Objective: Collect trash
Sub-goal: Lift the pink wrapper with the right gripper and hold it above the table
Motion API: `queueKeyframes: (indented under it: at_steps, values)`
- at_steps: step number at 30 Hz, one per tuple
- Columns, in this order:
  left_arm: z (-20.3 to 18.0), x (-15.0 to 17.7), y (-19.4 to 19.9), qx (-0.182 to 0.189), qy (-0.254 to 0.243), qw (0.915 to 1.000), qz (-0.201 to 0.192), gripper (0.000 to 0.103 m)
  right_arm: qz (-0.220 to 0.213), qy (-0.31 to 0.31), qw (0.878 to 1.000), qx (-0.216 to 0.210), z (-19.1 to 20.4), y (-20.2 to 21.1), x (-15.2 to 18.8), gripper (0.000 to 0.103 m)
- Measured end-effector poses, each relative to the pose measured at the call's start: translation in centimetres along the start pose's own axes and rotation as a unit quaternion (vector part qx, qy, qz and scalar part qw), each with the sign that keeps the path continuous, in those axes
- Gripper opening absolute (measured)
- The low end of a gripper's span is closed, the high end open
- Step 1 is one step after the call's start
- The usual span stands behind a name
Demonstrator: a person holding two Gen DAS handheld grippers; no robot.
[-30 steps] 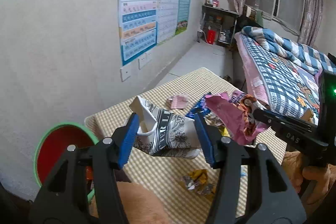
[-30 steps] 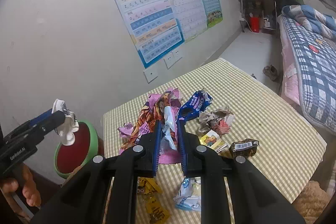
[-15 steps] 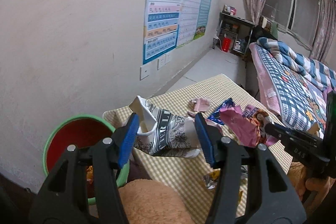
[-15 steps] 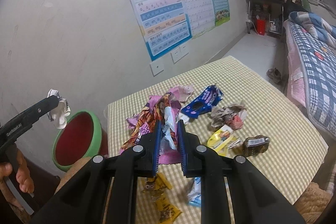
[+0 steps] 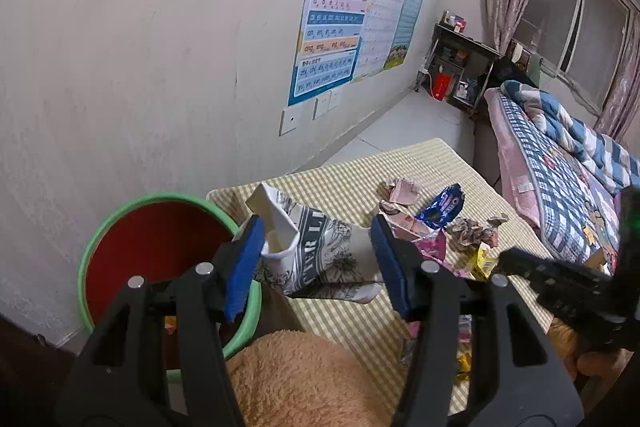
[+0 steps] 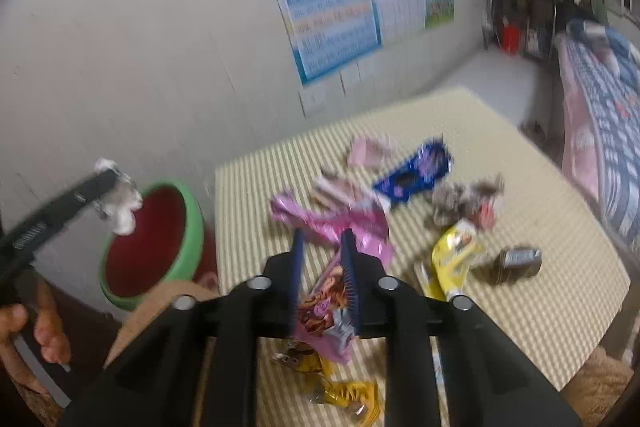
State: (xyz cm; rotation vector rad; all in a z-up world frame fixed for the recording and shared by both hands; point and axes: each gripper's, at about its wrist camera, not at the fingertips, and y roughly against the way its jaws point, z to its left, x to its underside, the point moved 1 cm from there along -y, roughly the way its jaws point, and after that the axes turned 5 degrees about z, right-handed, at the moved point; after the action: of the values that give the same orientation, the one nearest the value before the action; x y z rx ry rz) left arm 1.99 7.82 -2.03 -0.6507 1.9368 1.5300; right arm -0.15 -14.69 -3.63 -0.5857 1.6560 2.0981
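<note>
- A table covered in yellow-checked cloth is seen beside a pale wall, with litter scattered over the half nearer the camera.
- A round bin with a green rim and red inside stands on the floor at the table's corner; a few scraps can be made out low inside it, so some collecting is judged done.
- A crumpled black-and-white printed paper bag is pinched between the blue pads of the left gripper and held in the air near the bin's rim, over the table corner; it is not yet released.
- A torn pink foil snack wrapper is gripped by the right gripper, whose jaws are pressed nearly together on it, low over the table; the right view is blurred.
- Left on the cloth are a blue biscuit wrapper, a small pale pink wrapper, a crumpled grey wad, a yellow sachet, a small dark packet and gold sweet wrappers.
- Most of the task is judged to remain.
</note>
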Motion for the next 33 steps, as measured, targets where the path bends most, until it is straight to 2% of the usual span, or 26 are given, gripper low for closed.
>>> queueKeyframes:
  at_steps: [1,2,7,10,12,13,14,15,17,26,33]
  values:
    - [0.1,0.1,-0.1,0.001,0.001,1.0000,0.002,0.053,0.017,-0.003,1.000,0.000,-0.1,-0.8,0.2,0.054]
    - [0.1,0.2,-0.3,0.004,0.003,1.0000,0.007,0.053,0.033,-0.007,0.999,0.002,-0.3,-1.6,0.5,0.059]
    - [0.4,0.6,-0.9,0.008,0.007,0.9998,0.017,0.053,0.093,-0.045,0.995,0.012,-1.6,-5.4,2.1,0.062]
    - [0.4,0.7,-1.1,0.010,0.007,0.9997,0.021,0.053,0.117,-0.061,0.991,0.024,-2.3,-7.2,2.5,0.063]
    - [0.4,0.8,-1.1,0.009,0.006,0.9997,0.022,0.053,0.126,-0.075,0.989,0.015,-2.7,-7.9,2.7,0.061]
    - [0.5,0.8,-1.2,0.008,0.006,0.9997,0.023,0.053,0.128,-0.080,0.988,0.011,-2.7,-8.0,2.7,0.049]
    - [0.5,0.8,-1.2,0.007,0.006,0.9997,0.024,0.053,0.128,-0.084,0.988,0.007,-2.9,-8.1,2.8,0.044]
    - [0.5,0.9,-1.2,0.006,0.006,0.9997,0.024,0.053,0.126,-0.084,0.988,0.006,-2.8,-7.9,2.7,0.041]
    - [0.7,0.9,-1.3,0.005,0.007,0.9997,0.025,0.053,0.115,-0.079,0.990,0.001,-2.6,-7.1,2.5,0.029]
    - [1.4,0.8,-1.1,-0.004,0.012,0.9997,0.021,0.053,0.010,-0.055,0.998,-0.026,-0.2,-0.1,-0.2,0.028]
    - [2.7,0.7,-1.1,-0.017,0.021,0.9994,0.019,0.053,-0.027,-0.003,0.999,-0.042,3.7,1.4,-1.4,0.028]
